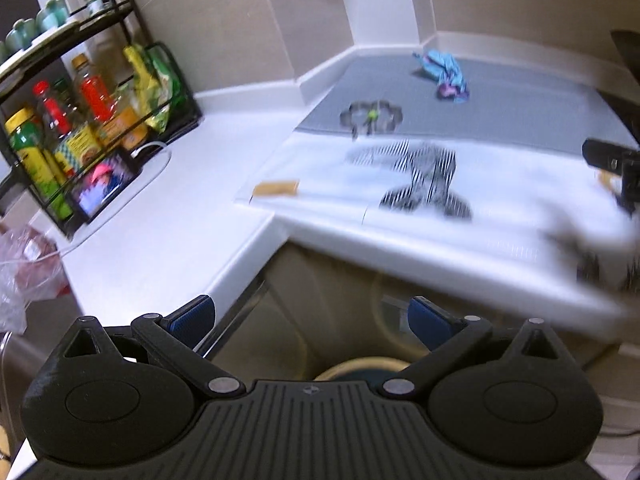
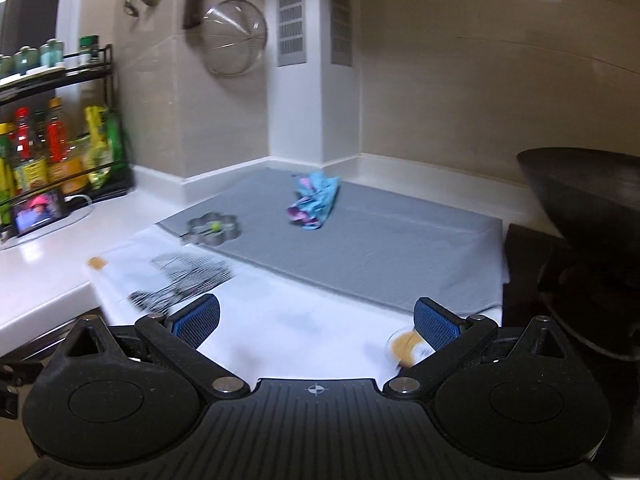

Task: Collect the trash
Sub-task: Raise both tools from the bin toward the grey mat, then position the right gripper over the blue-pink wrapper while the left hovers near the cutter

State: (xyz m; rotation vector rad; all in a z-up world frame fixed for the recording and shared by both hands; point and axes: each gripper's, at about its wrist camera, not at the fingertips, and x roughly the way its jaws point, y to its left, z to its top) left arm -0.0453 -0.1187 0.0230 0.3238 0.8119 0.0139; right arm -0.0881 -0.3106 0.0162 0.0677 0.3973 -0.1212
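White kitchen tabletop (image 2: 48,264) runs along beige tiled walls, partly covered by a grey mat (image 2: 360,236). On that mat, near the back corner, lies a crumpled blue-and-purple wrapper (image 2: 314,202), with a flower-shaped metal ring (image 2: 214,228) to its left. Nearer the front edge sit a black-striped crumpled sheet (image 1: 420,178) and a small tan scrap (image 1: 276,188). Both the left gripper (image 1: 312,316) and right gripper (image 2: 318,316) are spread wide, holding nothing. A black spice rack (image 1: 80,120) stands at far left.

Glossy white counter (image 2: 36,268), matt grey mat (image 2: 380,248)
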